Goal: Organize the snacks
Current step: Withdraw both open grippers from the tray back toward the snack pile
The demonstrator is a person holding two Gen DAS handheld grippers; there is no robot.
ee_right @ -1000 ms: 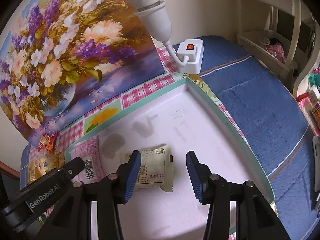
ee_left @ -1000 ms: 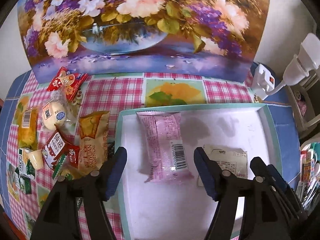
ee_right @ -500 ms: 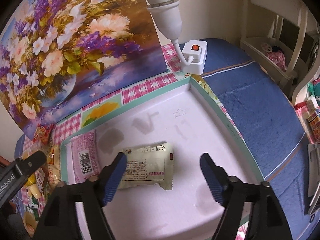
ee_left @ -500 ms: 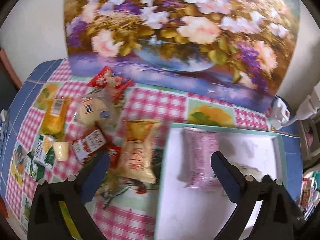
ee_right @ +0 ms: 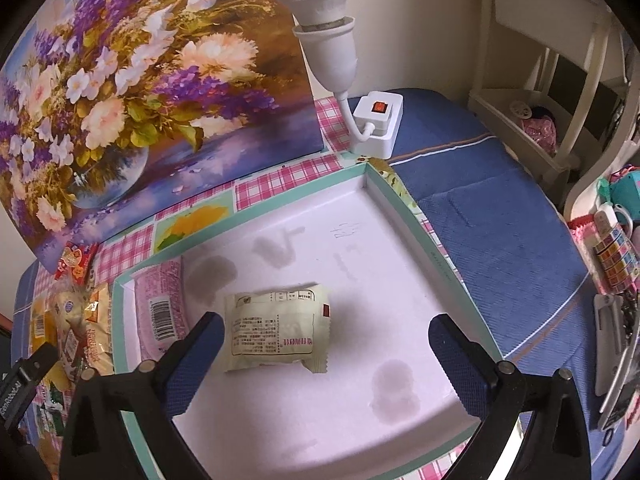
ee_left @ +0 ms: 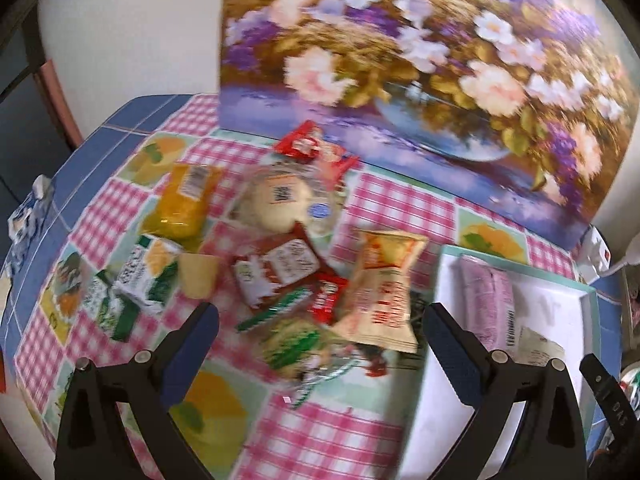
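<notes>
Since the earlier frames the left gripper [ee_left: 320, 330] has swung off the white tray [ee_right: 400, 216] and now hangs over the loose snack pile on the checked tablecloth [ee_left: 400, 204]. Its jaws stand wide apart with nothing between the pads; the left view is motion-blurred. The right gripper [ee_right: 324, 344] has kept its place over the tray, and its jaws have just been opening. They now stand fully apart, and the cream packet [ee_right: 280, 328] that sat close between them a second ago lies free on the tray floor, touched by neither pad.

Surroundings, taken from the tray: the flower painting [ee_right: 140, 92] leans upright behind its far edge. A white switch box [ee_right: 378, 120] with a lamp [ee_right: 320, 20] on a bent neck sits at the far right corner. Blue cloth [ee_right: 500, 220] covers the table to the right.

Left of the tray lies the pile: tan chip bag [ee_left: 380, 292] nearest the tray wall, red sachets [ee_left: 280, 272], a round bun in clear wrap [ee_left: 280, 204], an orange packet [ee_left: 184, 204], and green-and-white packs [ee_left: 140, 280] farthest out. Several overlap.

Inside the tray, the pink packet [ee_right: 160, 312] lies along the left wall, long axis running near-to-far, barcode up. The cream packet lies just right of it, long axis crosswise to the pink one, printed label up.
</notes>
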